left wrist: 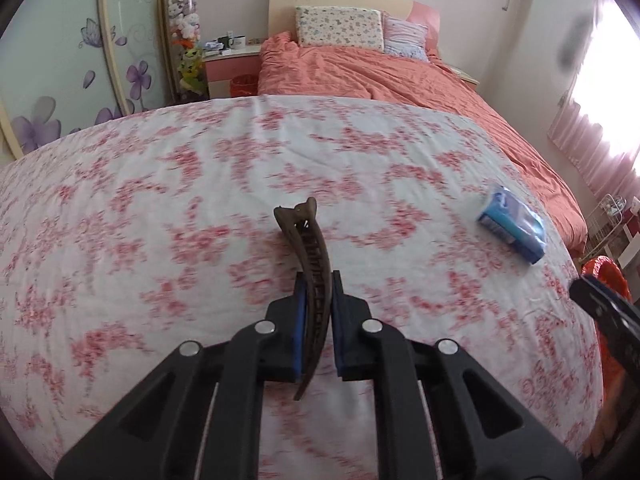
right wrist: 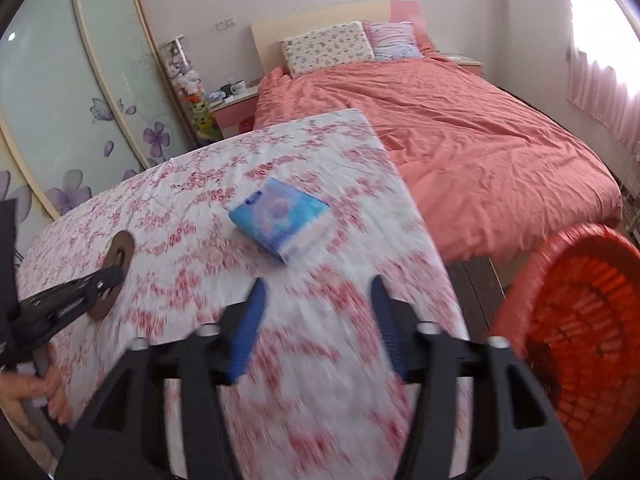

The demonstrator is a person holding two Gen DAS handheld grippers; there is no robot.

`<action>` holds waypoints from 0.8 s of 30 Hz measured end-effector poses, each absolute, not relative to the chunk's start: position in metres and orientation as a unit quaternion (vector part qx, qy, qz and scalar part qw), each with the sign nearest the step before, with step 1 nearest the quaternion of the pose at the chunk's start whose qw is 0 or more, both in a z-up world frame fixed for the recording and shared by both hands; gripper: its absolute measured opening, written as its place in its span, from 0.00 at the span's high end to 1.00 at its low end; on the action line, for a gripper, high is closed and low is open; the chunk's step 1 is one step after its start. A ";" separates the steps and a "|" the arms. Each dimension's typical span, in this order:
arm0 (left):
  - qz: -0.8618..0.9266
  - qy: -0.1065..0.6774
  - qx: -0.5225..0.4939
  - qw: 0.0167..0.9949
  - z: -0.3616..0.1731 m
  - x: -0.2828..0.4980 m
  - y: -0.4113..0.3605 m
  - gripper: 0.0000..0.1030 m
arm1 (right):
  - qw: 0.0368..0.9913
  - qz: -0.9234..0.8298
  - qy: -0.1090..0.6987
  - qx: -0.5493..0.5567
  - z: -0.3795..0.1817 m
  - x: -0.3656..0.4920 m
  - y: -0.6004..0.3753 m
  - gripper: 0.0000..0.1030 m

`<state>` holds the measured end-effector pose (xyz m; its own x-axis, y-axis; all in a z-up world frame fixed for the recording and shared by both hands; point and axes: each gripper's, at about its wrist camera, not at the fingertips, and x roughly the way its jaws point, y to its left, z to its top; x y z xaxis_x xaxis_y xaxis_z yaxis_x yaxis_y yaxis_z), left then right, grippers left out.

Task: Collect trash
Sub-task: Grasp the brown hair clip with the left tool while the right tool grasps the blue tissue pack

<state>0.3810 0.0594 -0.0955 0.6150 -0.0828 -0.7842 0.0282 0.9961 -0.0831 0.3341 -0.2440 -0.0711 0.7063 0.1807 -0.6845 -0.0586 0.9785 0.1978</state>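
Observation:
My left gripper [left wrist: 319, 280] is shut on a thin brown curved piece of trash [left wrist: 310, 248], held edge-up just above the table covered in a pink floral cloth [left wrist: 160, 184]. In the right wrist view the same brown piece [right wrist: 116, 258] shows as a flat oval in the left gripper [right wrist: 106, 278]. A blue tissue pack [left wrist: 514, 222] lies on the cloth to the right; it also shows in the right wrist view [right wrist: 282, 216], ahead of my right gripper [right wrist: 318, 282], which is open and empty above the cloth.
An orange mesh basket [right wrist: 576, 320] stands on the floor at the table's right edge; its rim also shows in the left wrist view [left wrist: 604, 272]. A bed with a salmon duvet [right wrist: 460, 128] lies beyond. A floral wardrobe [right wrist: 60, 92] and a nightstand [left wrist: 232, 60] are at the left.

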 end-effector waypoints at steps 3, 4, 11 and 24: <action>-0.034 0.439 -0.041 0.897 -0.096 0.381 0.073 0.88 | 0.925 0.063 0.374 0.025 -0.071 0.361 -0.220 0.17; -0.036 0.439 -0.042 0.897 -0.096 0.381 0.075 0.87 | 0.924 0.062 0.376 0.009 -0.071 0.365 -0.216 0.14; -0.047 0.439 -0.044 0.896 -0.098 0.382 0.081 0.85 | 0.906 0.078 0.416 -0.027 -0.080 0.406 -0.206 0.20; -0.072 0.438 -0.060 0.894 -0.098 0.357 0.103 0.81 | 0.896 0.104 0.431 0.016 -0.081 0.325 -0.201 0.32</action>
